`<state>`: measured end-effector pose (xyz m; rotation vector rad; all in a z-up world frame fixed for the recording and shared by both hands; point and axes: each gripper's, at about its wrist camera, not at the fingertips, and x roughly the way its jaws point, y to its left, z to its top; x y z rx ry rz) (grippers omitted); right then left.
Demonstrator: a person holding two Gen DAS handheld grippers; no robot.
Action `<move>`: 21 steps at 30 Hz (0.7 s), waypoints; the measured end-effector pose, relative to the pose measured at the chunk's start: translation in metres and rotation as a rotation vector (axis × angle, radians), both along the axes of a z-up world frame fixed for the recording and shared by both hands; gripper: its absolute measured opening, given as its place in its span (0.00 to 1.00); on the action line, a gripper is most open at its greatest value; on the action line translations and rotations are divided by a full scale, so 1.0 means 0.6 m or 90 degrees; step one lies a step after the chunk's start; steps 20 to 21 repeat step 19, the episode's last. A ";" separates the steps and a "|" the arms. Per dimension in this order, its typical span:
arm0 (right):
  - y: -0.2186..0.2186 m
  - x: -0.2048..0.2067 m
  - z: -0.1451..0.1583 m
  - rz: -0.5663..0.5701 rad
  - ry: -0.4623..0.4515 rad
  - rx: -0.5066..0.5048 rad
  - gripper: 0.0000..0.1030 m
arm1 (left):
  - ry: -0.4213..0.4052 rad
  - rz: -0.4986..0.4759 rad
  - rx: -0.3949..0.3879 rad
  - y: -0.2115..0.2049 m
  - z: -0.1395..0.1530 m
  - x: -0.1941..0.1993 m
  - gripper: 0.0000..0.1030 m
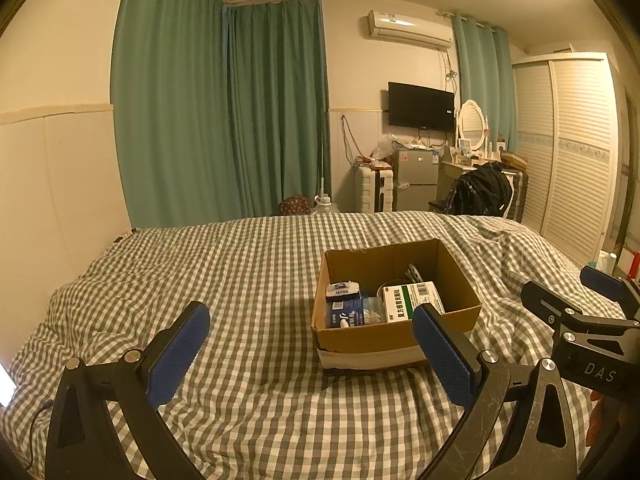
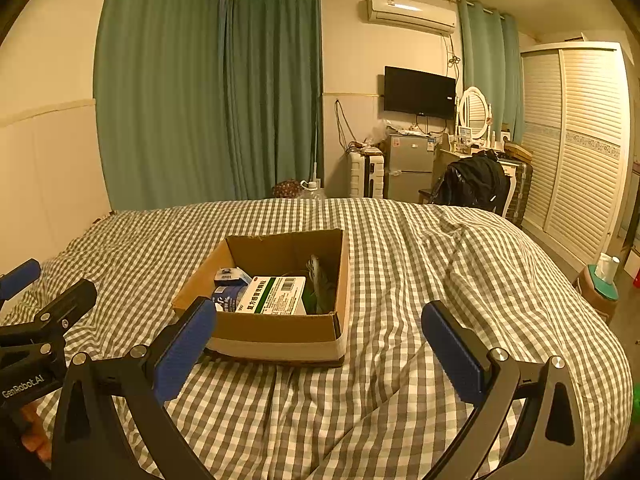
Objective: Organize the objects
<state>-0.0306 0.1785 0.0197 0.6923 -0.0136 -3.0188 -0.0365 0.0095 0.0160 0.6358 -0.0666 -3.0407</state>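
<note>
Cardboard box, long axis toward far curtains.

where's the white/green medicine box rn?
Inside the cardboard box on the bed, near its front wall: the medicine box lies right of the blue packets in both views.

Teal curtains, a wall television, an air conditioner and a louvred wardrobe.

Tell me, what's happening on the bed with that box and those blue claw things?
A person holds two grippers over the checked bed. The left gripper and the right gripper are both open and hold nothing. In front sits a cardboard box with things already inside, like a green-and-white medicine box and a blue packet. Nothing lies loose on the bed.
</note>
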 end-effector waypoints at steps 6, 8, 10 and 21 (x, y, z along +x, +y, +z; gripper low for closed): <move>0.001 -0.001 -0.004 0.000 -0.004 0.001 1.00 | -0.002 -0.001 0.000 -0.002 0.000 0.000 1.00; 0.000 -0.001 -0.005 -0.001 -0.005 0.002 1.00 | -0.002 0.000 0.000 -0.002 0.000 0.000 1.00; 0.000 -0.001 -0.006 0.000 -0.007 0.002 1.00 | -0.003 0.002 0.001 -0.003 -0.001 0.000 1.00; -0.002 -0.002 -0.010 0.001 -0.011 0.005 1.00 | -0.002 0.010 0.010 -0.009 -0.006 0.003 1.00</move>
